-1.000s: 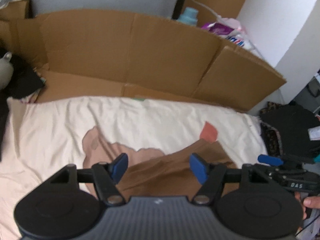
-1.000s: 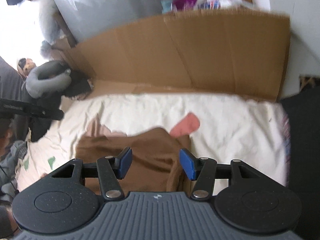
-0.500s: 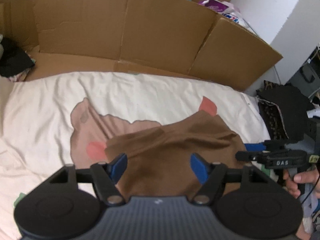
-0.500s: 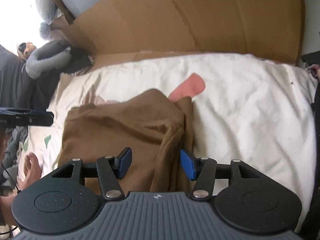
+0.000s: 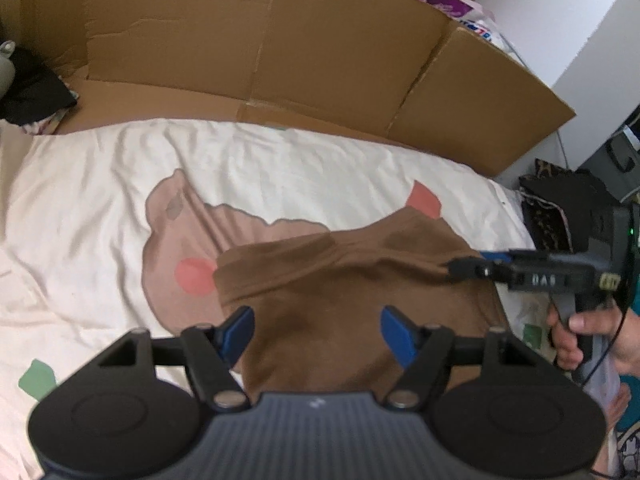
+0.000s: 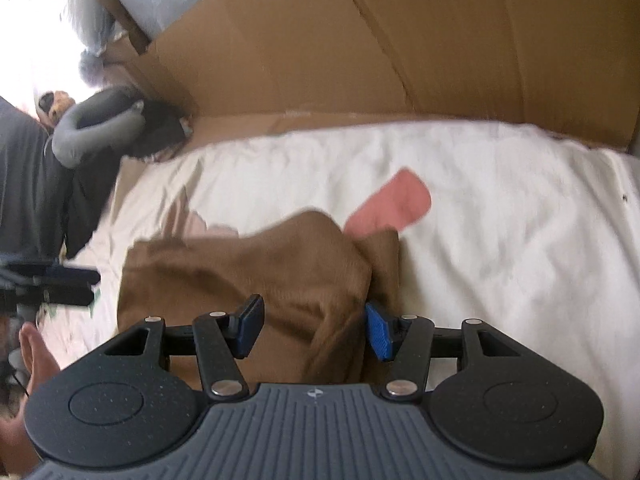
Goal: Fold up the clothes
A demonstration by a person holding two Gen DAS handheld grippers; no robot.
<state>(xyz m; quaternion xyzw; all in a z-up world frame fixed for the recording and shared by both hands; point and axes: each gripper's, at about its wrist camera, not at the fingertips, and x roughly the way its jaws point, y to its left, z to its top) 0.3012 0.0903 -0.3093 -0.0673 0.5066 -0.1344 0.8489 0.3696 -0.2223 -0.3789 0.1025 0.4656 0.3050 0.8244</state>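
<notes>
brown garment [image 5: 344,280]: soft matt cloth | bedsheet [image 5: 100,200]: cream matt fabric, creased | cardboard [image 5: 320,52]: dull brown, rough | left gripper [image 5: 318,330]: matt black plastic, blue pads | right gripper [image 6: 312,330]: same, metal pivots

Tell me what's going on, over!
Left gripper open, right gripper open, both over brown fabric garment. Garment partly folded on cream bedsheet. Nothing blocking.

Cream bedsheet [image 5: 300,168] with printed patches spreads across foreground. Flattened cardboard panels [image 5: 280,52] stand along far edge, folded at creases. White wall [image 5: 560,28] rises at right. Grey neck pillow [image 6: 96,124] and dark clothes sit at left corner. Bright daylight [image 6: 36,40] blows out upper left.
</notes>
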